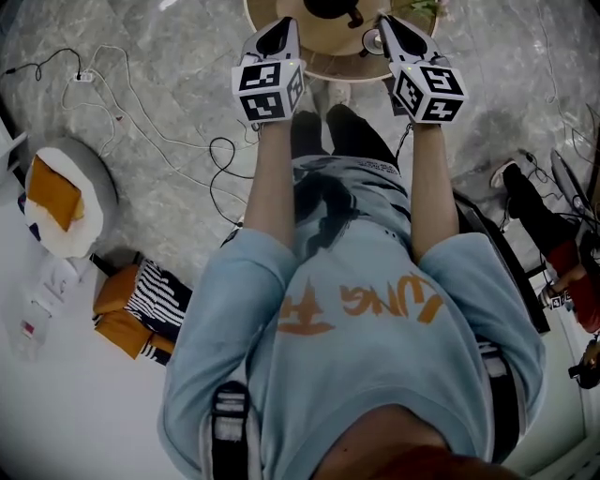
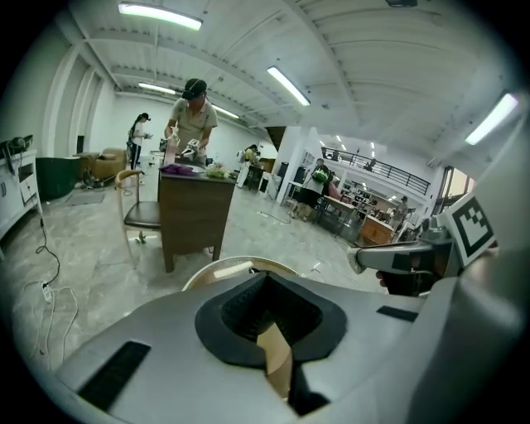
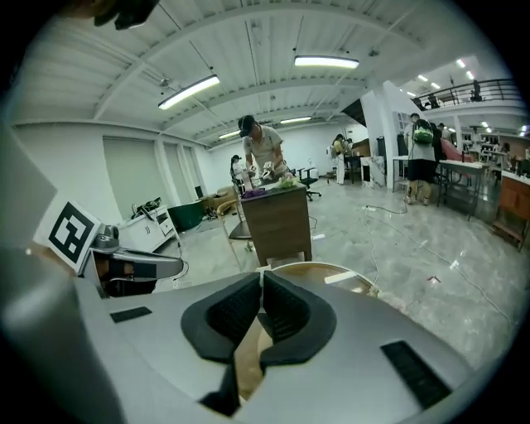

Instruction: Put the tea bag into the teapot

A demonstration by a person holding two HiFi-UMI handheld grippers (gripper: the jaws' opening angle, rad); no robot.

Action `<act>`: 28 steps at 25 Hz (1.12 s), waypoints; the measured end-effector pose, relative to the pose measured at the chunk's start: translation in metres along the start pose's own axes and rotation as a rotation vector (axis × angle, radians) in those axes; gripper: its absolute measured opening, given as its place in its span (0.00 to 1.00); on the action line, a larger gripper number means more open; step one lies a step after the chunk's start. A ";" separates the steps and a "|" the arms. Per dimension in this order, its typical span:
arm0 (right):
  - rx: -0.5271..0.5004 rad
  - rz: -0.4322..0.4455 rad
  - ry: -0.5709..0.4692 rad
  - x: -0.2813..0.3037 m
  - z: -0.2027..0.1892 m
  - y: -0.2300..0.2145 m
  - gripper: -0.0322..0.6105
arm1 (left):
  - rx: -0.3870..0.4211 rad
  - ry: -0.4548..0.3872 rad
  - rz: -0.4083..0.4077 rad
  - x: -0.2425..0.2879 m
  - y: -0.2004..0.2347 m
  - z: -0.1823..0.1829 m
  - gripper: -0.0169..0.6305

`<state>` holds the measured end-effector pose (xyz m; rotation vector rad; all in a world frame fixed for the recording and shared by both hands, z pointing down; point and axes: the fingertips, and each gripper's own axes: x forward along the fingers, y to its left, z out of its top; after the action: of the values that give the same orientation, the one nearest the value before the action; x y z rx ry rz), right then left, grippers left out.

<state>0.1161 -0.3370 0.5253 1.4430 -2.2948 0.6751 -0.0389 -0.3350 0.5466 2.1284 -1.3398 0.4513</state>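
Note:
I hold both grippers out over a round wooden table (image 1: pixel 323 64) at the top of the head view. The left gripper (image 1: pixel 286 22) and the right gripper (image 1: pixel 384 21) are level, about a forearm's width apart. Each has its jaws shut tip to tip with nothing between them, as the left gripper view (image 2: pixel 265 275) and the right gripper view (image 3: pixel 262 272) show. A dark object (image 1: pixel 333 9) on the table, cut off by the frame's edge, may be the teapot. A small round thing (image 1: pixel 372 40) lies by the right gripper. I see no tea bag.
Cables (image 1: pixel 141 122) trail over the marble floor. A grey round seat with an orange cushion (image 1: pixel 66 197) and an orange striped bag (image 1: pixel 141 305) lie left of me. Ahead, a person works at a wooden cabinet (image 2: pixel 192 215) with a chair (image 2: pixel 139 214) beside it.

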 end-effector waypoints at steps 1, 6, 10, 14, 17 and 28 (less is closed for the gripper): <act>0.015 0.002 0.017 0.003 -0.009 0.000 0.09 | -0.005 0.013 -0.005 0.002 -0.001 -0.006 0.07; 0.070 0.016 0.073 0.022 -0.046 0.004 0.09 | -0.030 0.055 -0.023 0.016 -0.002 -0.036 0.07; 0.072 0.034 0.124 0.041 -0.068 0.008 0.09 | -0.078 0.086 -0.033 0.030 -0.001 -0.060 0.07; 0.053 0.050 0.150 0.060 -0.080 0.004 0.09 | -0.095 0.105 -0.052 0.044 -0.004 -0.077 0.07; 0.030 0.063 0.165 0.076 -0.083 0.000 0.09 | -0.102 0.106 -0.056 0.051 -0.002 -0.081 0.07; -0.016 0.074 0.203 0.140 -0.069 -0.011 0.09 | -0.104 0.087 -0.030 0.068 0.027 -0.060 0.07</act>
<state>0.0698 -0.4062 0.6576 1.2268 -2.1995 0.7845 -0.0316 -0.3537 0.6391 2.0183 -1.2543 0.4467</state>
